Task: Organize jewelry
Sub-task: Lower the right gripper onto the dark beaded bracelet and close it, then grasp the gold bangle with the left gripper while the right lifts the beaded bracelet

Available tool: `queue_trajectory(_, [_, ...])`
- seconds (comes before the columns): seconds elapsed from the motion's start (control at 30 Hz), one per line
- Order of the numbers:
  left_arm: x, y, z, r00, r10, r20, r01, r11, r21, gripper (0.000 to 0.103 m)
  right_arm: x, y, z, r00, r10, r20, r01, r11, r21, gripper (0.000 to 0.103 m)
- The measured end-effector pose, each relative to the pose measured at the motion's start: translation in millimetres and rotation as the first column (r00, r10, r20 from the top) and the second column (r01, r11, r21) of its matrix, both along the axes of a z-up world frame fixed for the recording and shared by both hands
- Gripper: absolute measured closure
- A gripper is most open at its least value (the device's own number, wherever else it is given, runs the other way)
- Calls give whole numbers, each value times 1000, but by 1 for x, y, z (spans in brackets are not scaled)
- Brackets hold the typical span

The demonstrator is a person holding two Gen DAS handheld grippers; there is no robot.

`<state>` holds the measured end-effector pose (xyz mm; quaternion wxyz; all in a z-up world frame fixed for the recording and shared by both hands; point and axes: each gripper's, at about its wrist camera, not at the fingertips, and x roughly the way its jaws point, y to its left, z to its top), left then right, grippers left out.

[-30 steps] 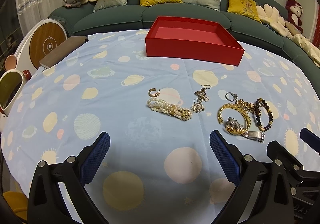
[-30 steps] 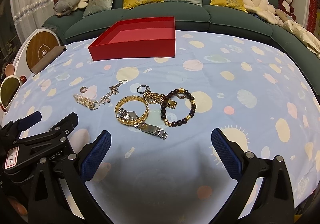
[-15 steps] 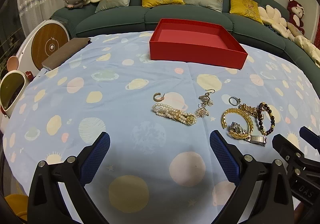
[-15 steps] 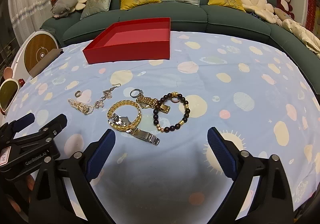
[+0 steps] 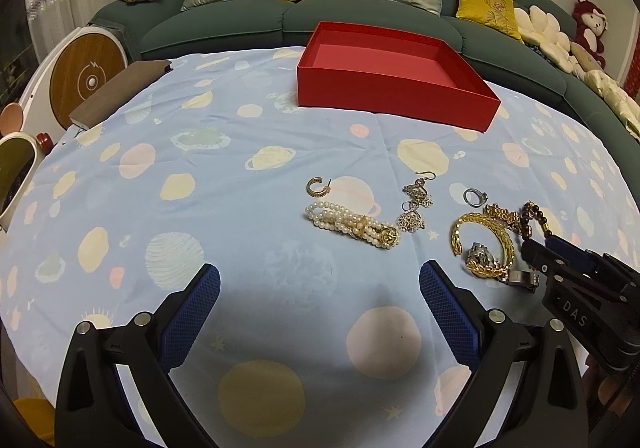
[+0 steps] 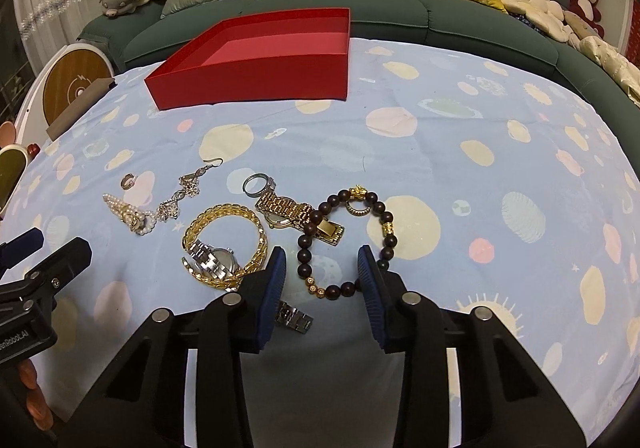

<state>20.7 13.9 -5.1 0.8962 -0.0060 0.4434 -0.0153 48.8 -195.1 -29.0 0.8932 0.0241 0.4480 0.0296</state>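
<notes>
My left gripper [image 5: 319, 290] hangs over bare cloth, fingers [image 5: 191, 322] spread wide and holding nothing. Ahead of it on the surface [image 5: 208, 176] lie the gold hoop earring [image 5: 318, 186] and, just this side of it, the pearl bracelet [image 5: 352, 224]. Right of those is the dangling earring [image 6: 186, 188], then the silver ring [image 6: 258, 184] touching the gold watch [image 6: 294, 214], with the gold chain bangle [image 6: 224, 244] looped around the silver watch [image 6: 214, 262].

My right gripper [image 6: 321, 268] is low over the dark bead bracelet [image 6: 346, 244] — fingers [image 6: 372, 300] partly apart, one to each side of the bracelet's near arc, nothing pinched yet. The left one stands close to the bangle and hides part of the silver watch's band, so I judge the risk is snagging those as I close. I'd nudge right a touch, press down until the pads straddle the beads alone, then close gently: round beads roll, and the string may slip out sideways.

The red box [image 6: 256, 60] sits open and empty at the far side, well apart from the pile — lift clear before carrying over.
</notes>
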Motion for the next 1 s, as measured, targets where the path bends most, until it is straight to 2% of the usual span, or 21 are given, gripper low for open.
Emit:
queue_trajectory(0.17, [3,-2,-5,1000,-13,-19,13,1000,-13,6,6,2,-7,1000,7,-18,-7,1000,2,71])
queue_trajectory(0.4, [2,-15,-7,998,-62,-22,61,998,-28,6,8,1,-7,1000,11,-13,-10,1000,10,96])
queue_trajectory(0.8, [3,-46,-11,989,-146,-30,143,986,-84,6,-5,-15,9,999,-6,34,4,999,49,96])
queue_trajectory(1.0, [9,-70,-19,985,-172,-28,170,983,-70,6,-9,-22,11,999,-18,29,16,998,59,96])
